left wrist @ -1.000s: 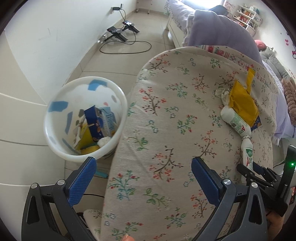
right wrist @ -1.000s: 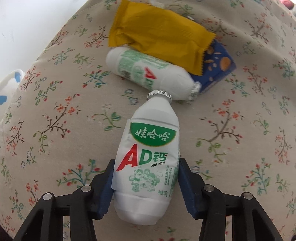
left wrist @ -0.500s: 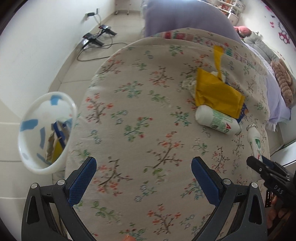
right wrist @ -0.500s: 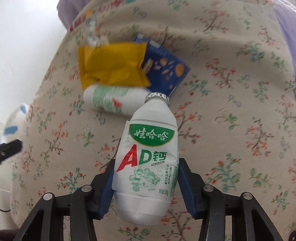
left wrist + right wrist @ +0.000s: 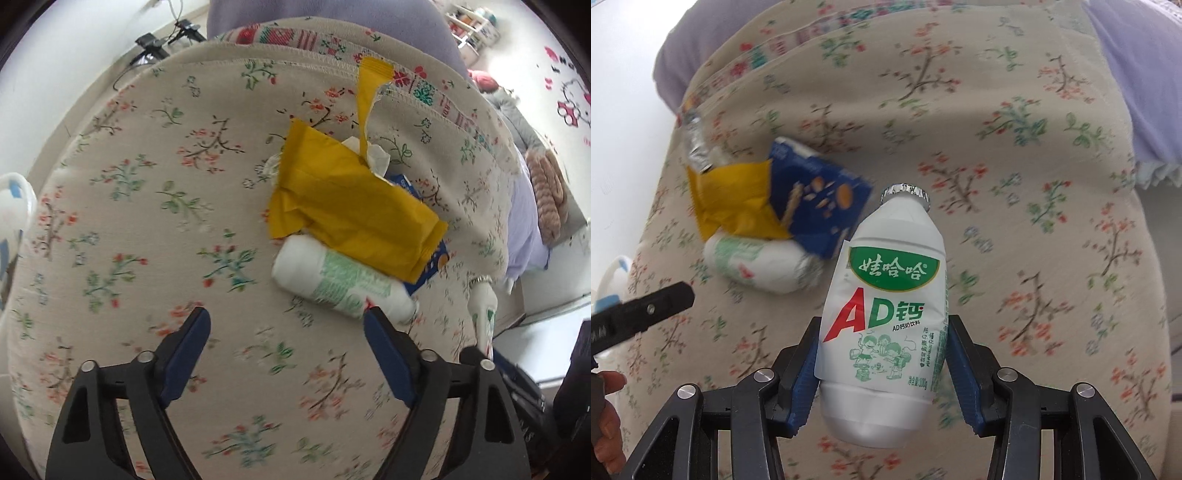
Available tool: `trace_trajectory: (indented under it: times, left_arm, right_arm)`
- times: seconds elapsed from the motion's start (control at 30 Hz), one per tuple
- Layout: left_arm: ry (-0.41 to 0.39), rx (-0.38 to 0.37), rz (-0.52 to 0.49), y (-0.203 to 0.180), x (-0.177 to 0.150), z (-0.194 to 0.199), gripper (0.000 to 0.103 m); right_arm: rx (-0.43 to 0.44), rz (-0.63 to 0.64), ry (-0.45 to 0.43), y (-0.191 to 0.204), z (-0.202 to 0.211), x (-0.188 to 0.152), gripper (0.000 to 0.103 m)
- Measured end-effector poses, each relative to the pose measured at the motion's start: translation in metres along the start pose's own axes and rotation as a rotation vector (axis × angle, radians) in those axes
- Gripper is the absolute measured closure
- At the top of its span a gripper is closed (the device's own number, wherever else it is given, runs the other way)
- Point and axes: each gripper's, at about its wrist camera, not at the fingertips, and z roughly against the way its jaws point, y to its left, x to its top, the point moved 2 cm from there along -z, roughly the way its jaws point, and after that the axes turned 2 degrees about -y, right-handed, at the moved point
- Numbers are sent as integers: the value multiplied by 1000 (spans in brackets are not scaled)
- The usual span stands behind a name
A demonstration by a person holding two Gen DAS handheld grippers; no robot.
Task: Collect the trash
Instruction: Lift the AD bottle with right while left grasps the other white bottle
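Right now we hold a white plastic drink bottle with a green and red label (image 5: 886, 325) in our right gripper (image 5: 881, 363), whose blue pads press on both sides of its body; the bottle points away from us, foil-sealed mouth at the far end, lifted above the beige floral-print cloth (image 5: 1015, 258) that covers the surface. Our left gripper (image 5: 286, 354) hangs over the near part of the same cloth with its jaws closing from wide open and only bare fabric between the blue pads. Just beyond its right finger lies a second white bottle with a green label (image 5: 343, 282) on its side, its near end touching or nearly touching that fingertip in the left wrist view; we cannot tell which. A crumpled yellow plastic wrapper (image 5: 351, 206) lies across the far side of that bottle, with a torn strip standing up from it. A dark blue snack carton (image 5: 820, 199) sits partly under the wrapper, and a bit of white crumpled tissue (image 5: 375, 155) shows at the wrapper's far edge. At the far left edge of the left wrist view, a white plastic bin with blue patches (image 5: 14, 199) peeks in beside the cloth. Lilac bedding (image 5: 1137, 74) lies on the right.
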Motion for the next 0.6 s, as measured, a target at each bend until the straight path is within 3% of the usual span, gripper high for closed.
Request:
trace_trajectory:
  times: [0.33,0.43,0.6]
  left_arm:
    - [3,61,135,-31,17,-35,23]
    - [-2,115,103,-39,15,-36,31]
    - [11,98,61,-34,2,-28,49]
  right_arm:
    - [17,-31,14,-23,-3,14,48]
    - [25,-38,20,-26,-4,17,48]
    - [49,-50,32,-22,-6,15,48]
